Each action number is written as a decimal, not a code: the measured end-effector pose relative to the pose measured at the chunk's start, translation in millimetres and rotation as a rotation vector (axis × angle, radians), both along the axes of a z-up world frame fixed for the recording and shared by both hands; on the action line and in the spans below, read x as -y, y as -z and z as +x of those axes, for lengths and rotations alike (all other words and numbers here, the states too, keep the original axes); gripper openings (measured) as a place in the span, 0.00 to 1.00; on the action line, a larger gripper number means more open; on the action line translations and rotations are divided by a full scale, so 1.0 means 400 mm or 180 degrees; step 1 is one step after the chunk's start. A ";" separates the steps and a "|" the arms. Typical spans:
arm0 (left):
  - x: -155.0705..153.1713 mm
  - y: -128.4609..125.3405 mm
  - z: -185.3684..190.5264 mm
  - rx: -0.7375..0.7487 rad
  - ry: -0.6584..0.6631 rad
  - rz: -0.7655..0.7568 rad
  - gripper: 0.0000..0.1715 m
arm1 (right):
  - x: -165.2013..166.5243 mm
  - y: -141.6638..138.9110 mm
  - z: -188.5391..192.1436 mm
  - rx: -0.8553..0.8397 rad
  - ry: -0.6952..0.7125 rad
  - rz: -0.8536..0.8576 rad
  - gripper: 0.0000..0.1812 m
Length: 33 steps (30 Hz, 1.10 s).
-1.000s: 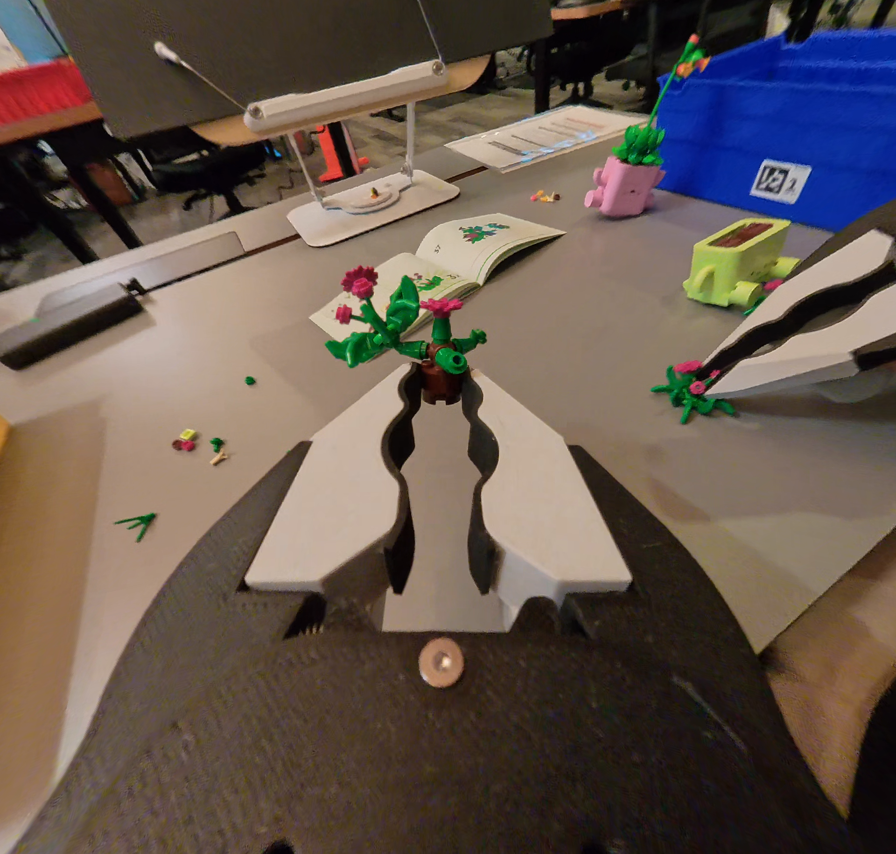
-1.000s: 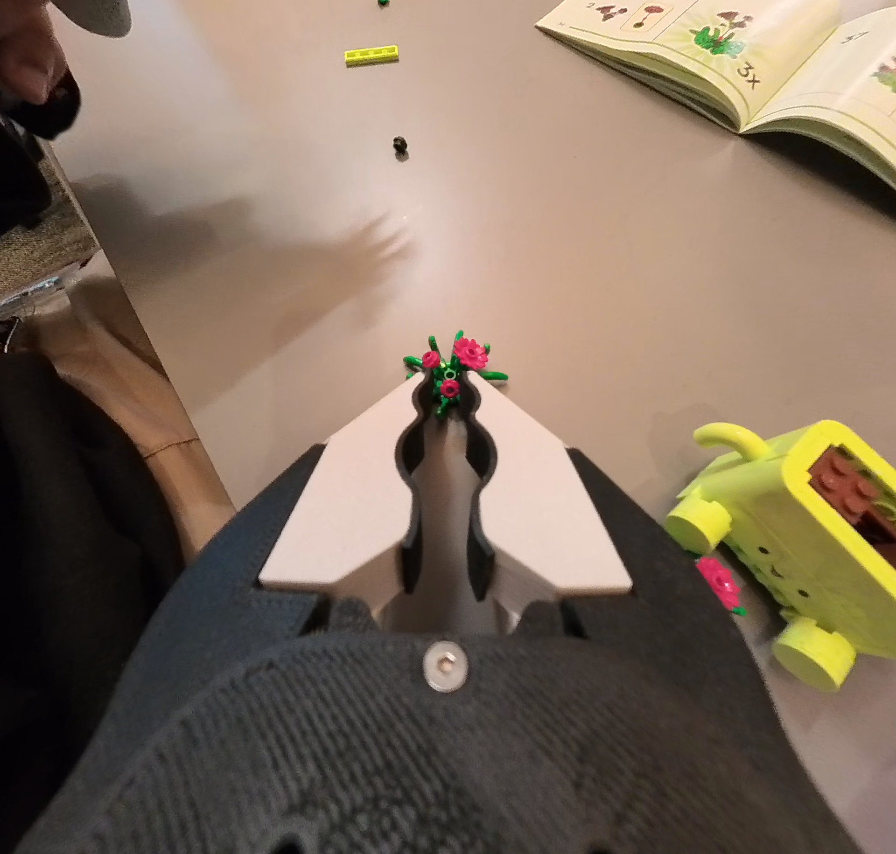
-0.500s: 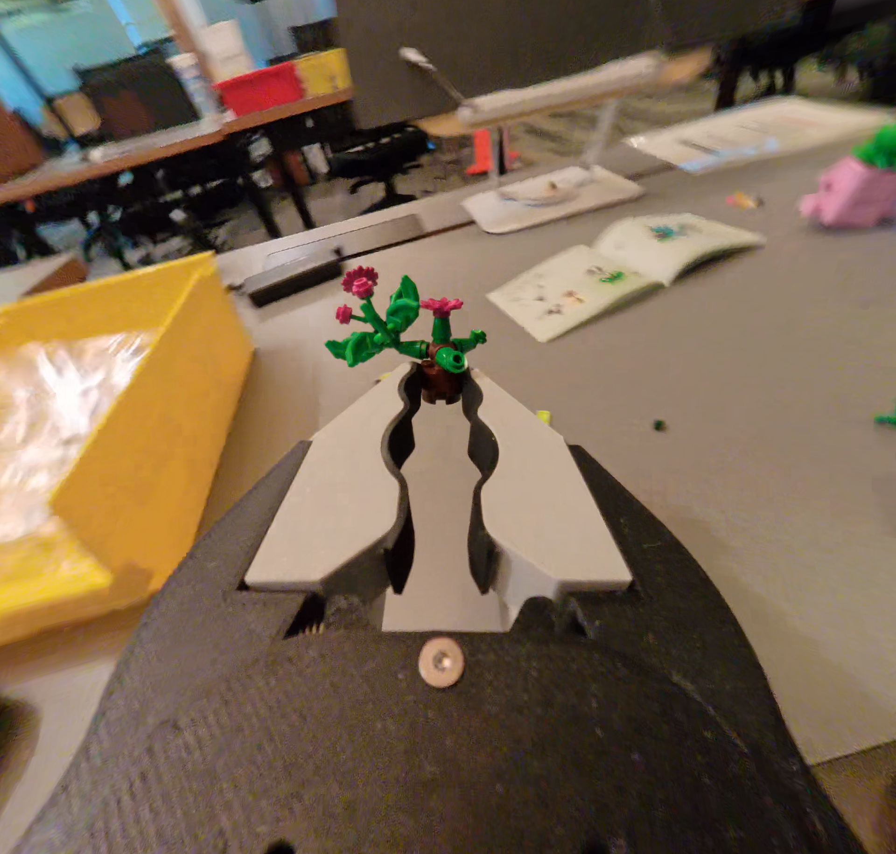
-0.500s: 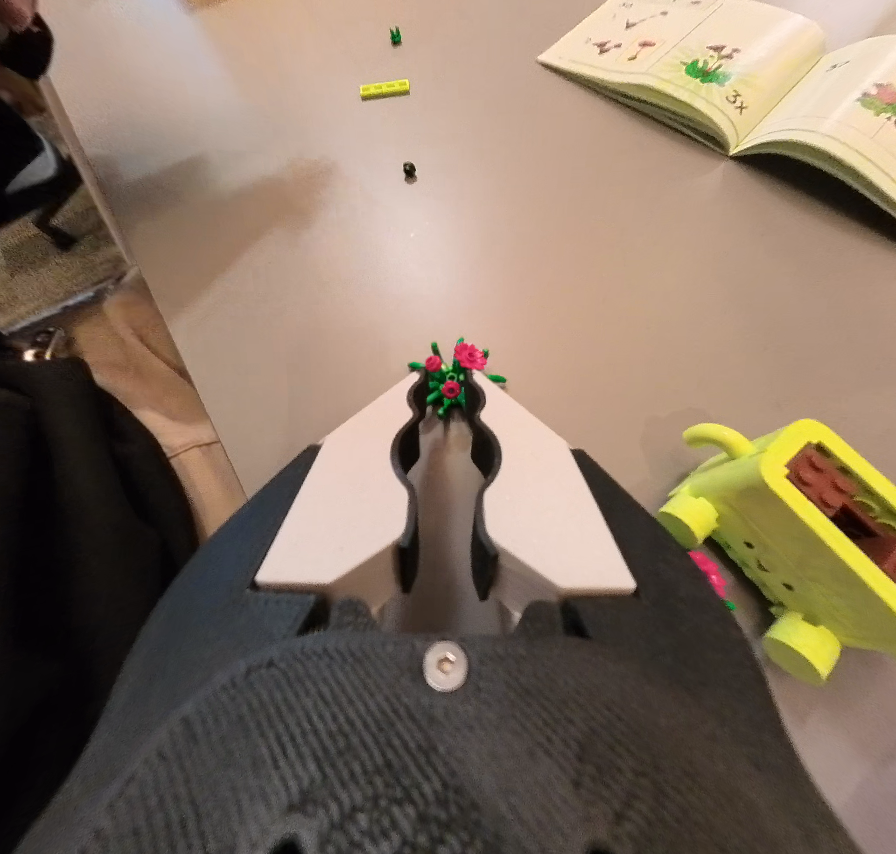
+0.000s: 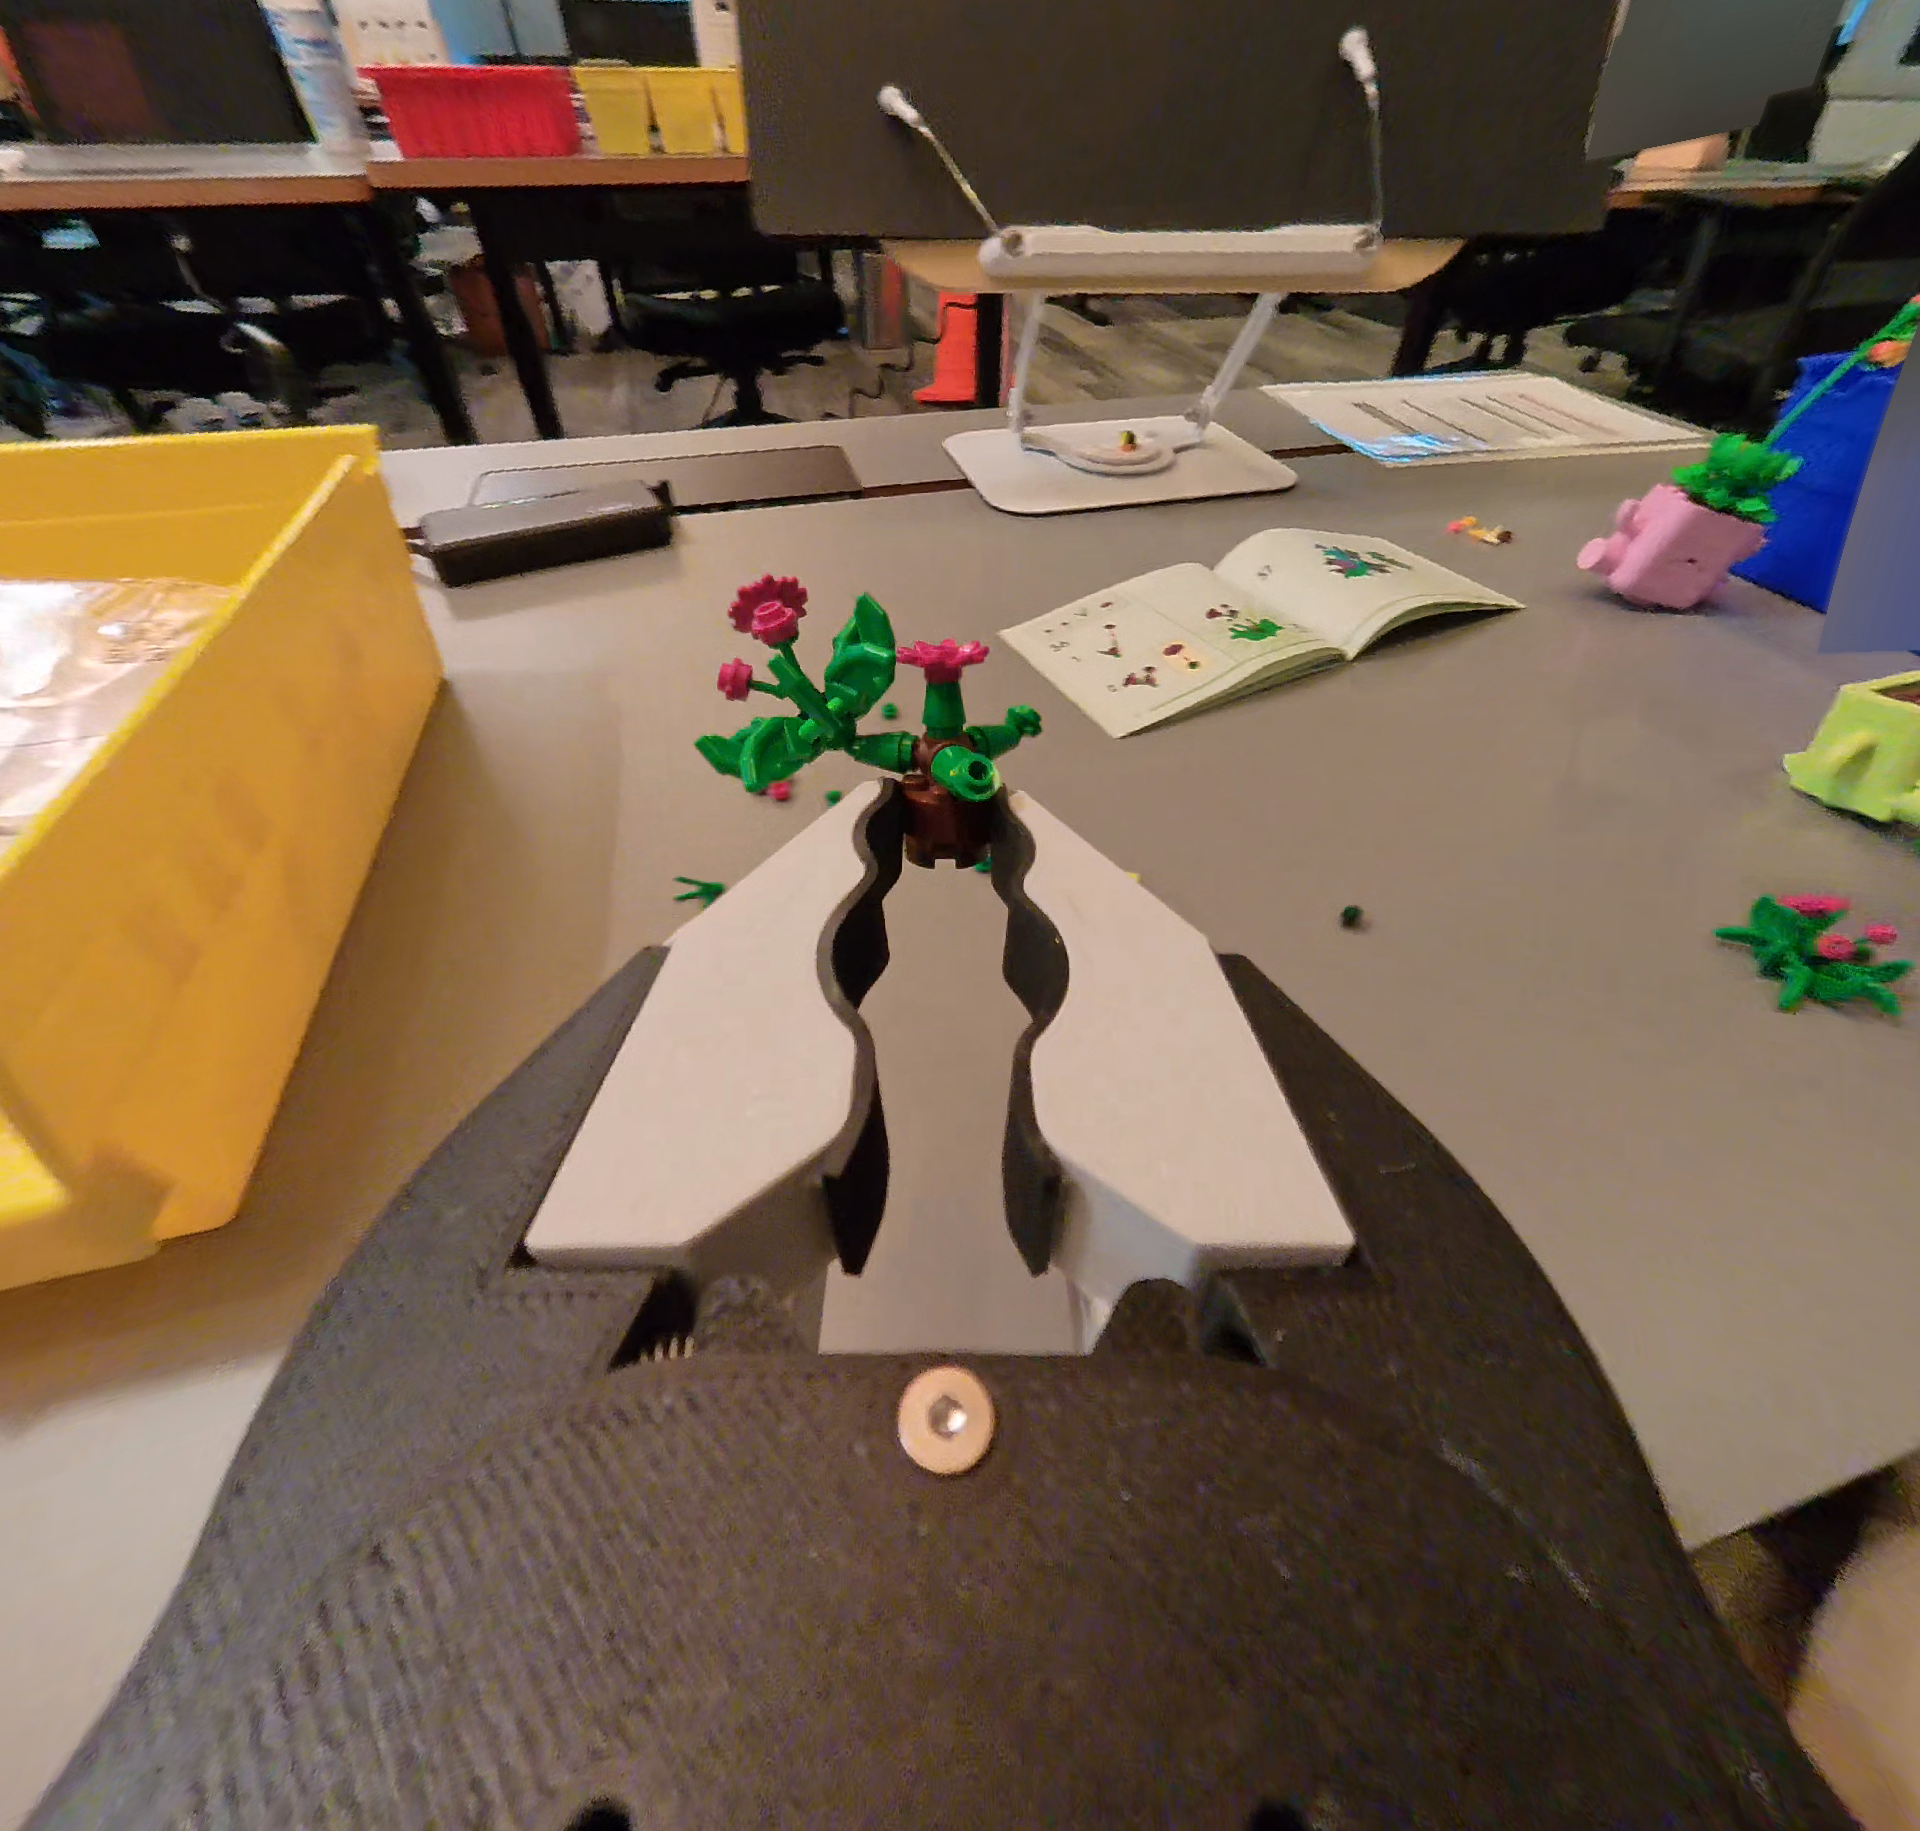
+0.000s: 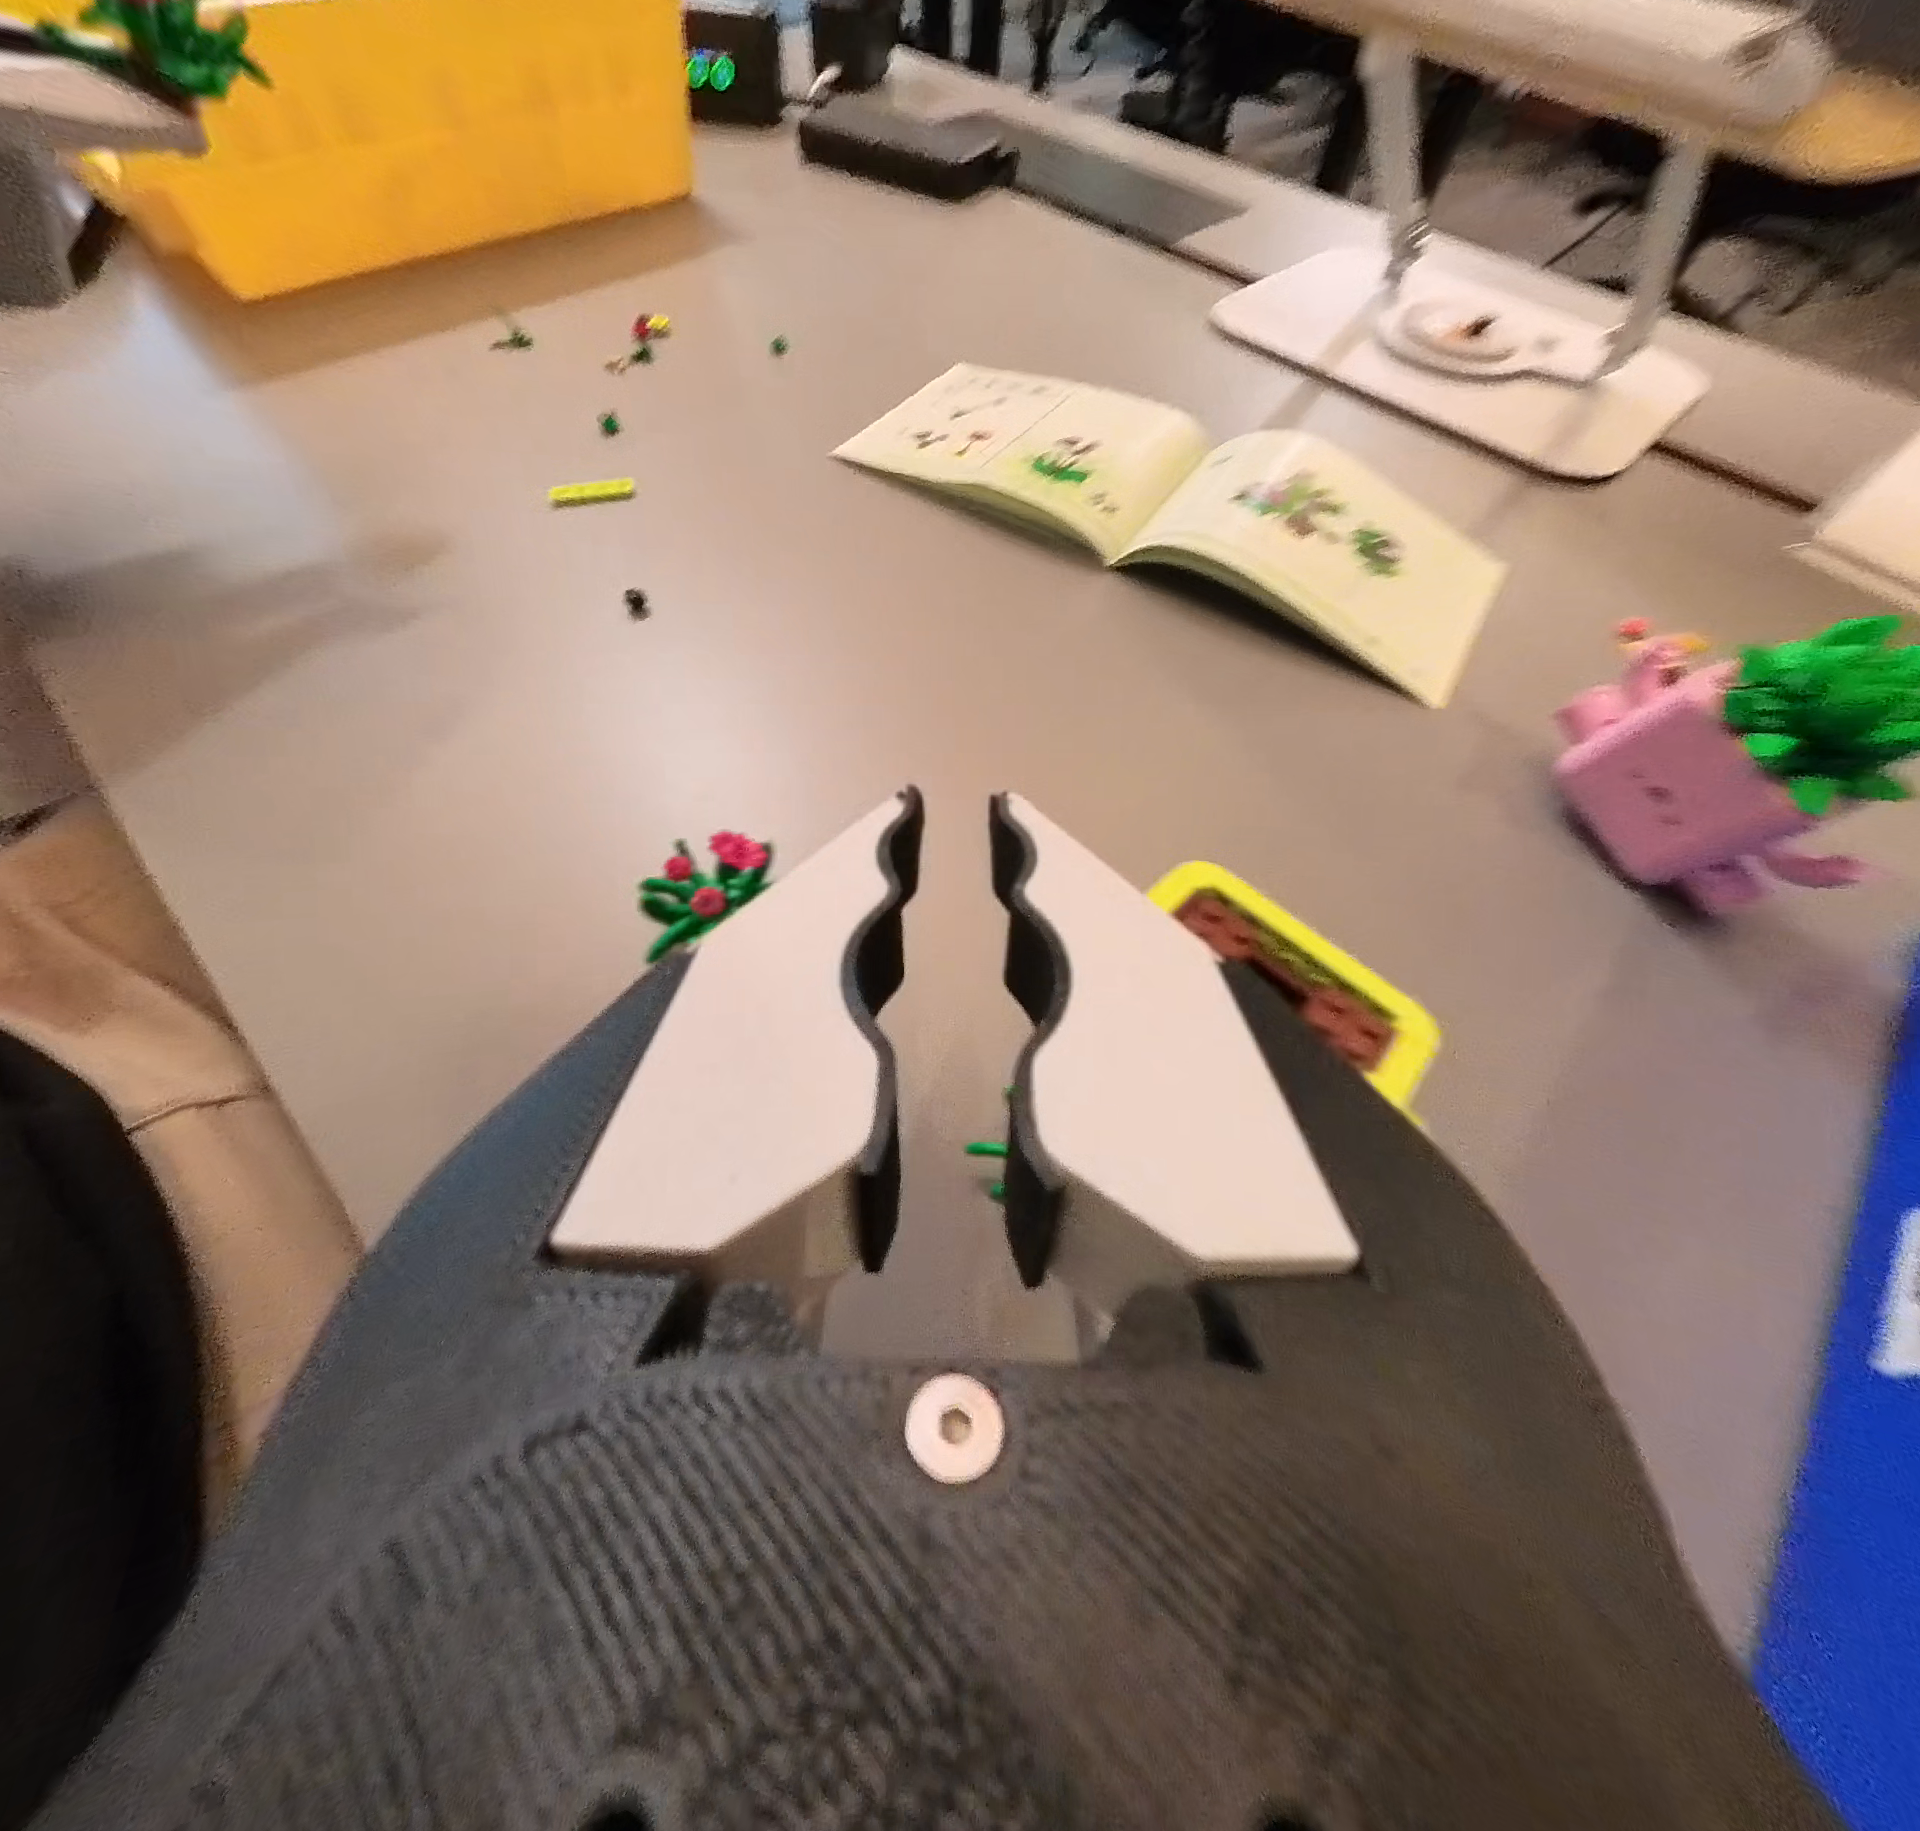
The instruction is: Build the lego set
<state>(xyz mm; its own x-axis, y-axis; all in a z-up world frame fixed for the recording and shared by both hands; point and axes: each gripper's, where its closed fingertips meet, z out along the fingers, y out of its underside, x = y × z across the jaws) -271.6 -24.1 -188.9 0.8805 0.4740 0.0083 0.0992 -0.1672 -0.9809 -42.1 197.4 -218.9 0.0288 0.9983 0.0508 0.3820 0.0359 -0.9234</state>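
My left gripper (image 5: pixel 943 820) is shut on the brown base of a flower plant (image 5: pixel 862 690) with green stems and pink blooms, and holds it above the grey table. It also shows far off in the right wrist view (image 6: pixel 156 36). My right gripper (image 6: pixel 956 805) is slightly open and empty above the table. A small flower sprig (image 6: pixel 707 888) lies on the table just left of the right gripper's fingers; it also shows in the left wrist view (image 5: pixel 1813 960). A lime-green pot (image 6: pixel 1309 981) with brown studs inside sits partly behind the right finger.
An open instruction booklet (image 5: pixel 1257 628) lies mid-table. A yellow bin (image 5: pixel 208 846) stands at the left, a blue bin (image 6: pixel 1849 1469) at the right. A pink pot with green leaves (image 6: pixel 1683 784) lies tipped. Several loose pieces (image 6: pixel 592 493) are scattered. A white stand (image 5: pixel 1122 462) is at the back. My right fingertips sit around 35 cm from my left ones.
My right gripper has opened and let go of the flower sprig, which now lies on the table, and has tilted up. My left gripper still holds the plant and has swung its view.
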 end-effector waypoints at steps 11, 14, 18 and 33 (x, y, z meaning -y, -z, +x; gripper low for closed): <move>-0.120 0.032 0.127 0.0796 0.1062 0.0507 0.08 | -0.132 -0.097 0.106 -0.0812 0.0505 0.0112 0.05; -0.128 0.039 0.136 0.0783 0.1095 0.0456 0.08 | -0.126 -0.056 0.094 -0.0548 0.0414 -0.0004 0.05; -0.138 0.046 0.147 0.0765 0.1140 0.0399 0.08 | -0.105 0.006 0.095 0.0087 0.0232 -0.0212 0.06; -0.148 0.049 0.161 0.0759 0.1182 0.0350 0.08 | -0.069 0.144 0.126 0.1156 0.0047 -0.0448 0.12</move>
